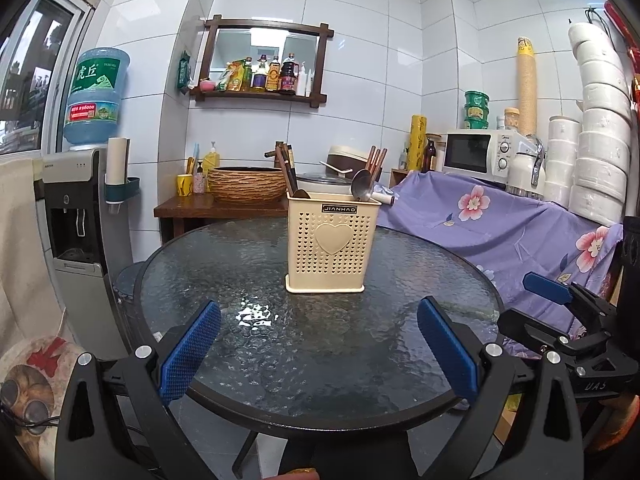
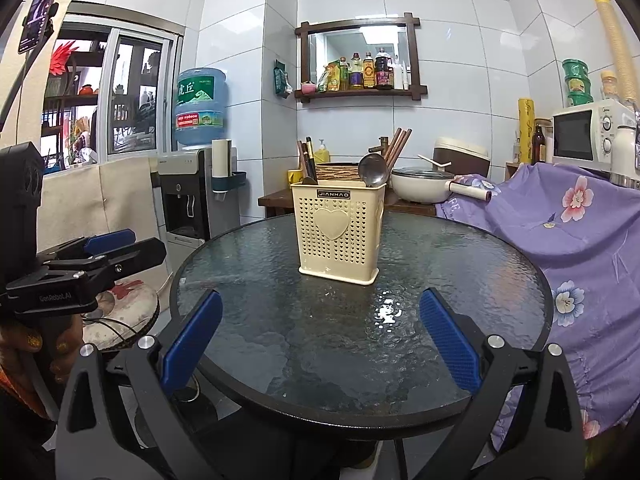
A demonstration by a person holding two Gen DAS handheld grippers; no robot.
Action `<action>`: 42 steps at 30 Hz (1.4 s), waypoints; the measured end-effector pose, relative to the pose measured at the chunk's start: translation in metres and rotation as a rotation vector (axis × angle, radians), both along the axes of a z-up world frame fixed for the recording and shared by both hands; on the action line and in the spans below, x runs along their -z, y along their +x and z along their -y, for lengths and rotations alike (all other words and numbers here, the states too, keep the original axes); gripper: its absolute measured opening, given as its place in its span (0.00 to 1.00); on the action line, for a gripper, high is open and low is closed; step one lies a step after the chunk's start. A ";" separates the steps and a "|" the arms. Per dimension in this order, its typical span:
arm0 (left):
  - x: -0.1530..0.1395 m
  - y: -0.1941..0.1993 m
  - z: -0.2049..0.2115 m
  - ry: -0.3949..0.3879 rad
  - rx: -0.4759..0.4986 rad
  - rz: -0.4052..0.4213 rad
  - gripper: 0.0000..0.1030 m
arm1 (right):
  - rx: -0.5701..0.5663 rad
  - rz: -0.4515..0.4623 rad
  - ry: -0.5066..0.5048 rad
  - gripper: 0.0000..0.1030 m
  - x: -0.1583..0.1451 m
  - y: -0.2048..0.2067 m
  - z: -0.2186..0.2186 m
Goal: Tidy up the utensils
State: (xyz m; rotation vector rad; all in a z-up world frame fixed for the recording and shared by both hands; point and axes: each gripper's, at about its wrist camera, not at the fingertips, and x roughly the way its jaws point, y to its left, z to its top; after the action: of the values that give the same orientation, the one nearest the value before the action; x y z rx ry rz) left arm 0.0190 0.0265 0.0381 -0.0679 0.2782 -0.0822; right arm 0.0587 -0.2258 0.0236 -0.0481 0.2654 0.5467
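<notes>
Here both the left gripper [image 1: 318,344] and right gripper [image 2: 320,340] gape empty; nudging the light, top-heavy utensil caddy [image 1: 330,240] could topple it off the glass table [image 1: 224,264].

We look out from two wrist cameras held low at the near edge of a round glass table [image 1: 320,360], both facing across it toward the tiled kitchen wall. Our left view sits left of the other, with the right gripper [image 1: 560,300] entering at its right edge; our right view catches the left gripper [image 2: 104,252] at its left edge. Each lens peers between its own blue finger pads [image 1: 192,348] [image 2: 448,340], near the tabletop. Both views share the table, the cream utensil holder [image 1: 330,240] [image 2: 339,232] standing mid-table, the framed wall shelf [image 1: 264,60] [image 2: 360,56], the water dispenser [image 1: 72,216] [image 2: 188,192] and the microwave [image 1: 476,154] [image 2: 588,132].
</notes>
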 end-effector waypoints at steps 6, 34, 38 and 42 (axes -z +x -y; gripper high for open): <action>0.001 0.001 0.002 0.010 0.001 -0.002 0.94 | -0.004 -0.009 -0.002 0.94 0.001 0.002 -0.001; 0.006 0.006 0.014 0.055 -0.011 -0.036 0.94 | -0.004 -0.025 -0.013 0.94 0.003 0.005 -0.006; 0.006 0.006 0.015 0.059 -0.011 -0.036 0.94 | -0.001 -0.029 -0.016 0.95 0.003 0.005 -0.006; 0.006 0.006 0.016 0.059 -0.013 -0.040 0.94 | 0.000 -0.031 -0.016 0.94 0.003 0.006 -0.005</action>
State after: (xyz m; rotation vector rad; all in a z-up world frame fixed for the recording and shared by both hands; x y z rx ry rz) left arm 0.0250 0.0106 0.0320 -0.0132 0.3199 -0.0593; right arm 0.0644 -0.2203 0.0201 -0.0548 0.2998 0.5461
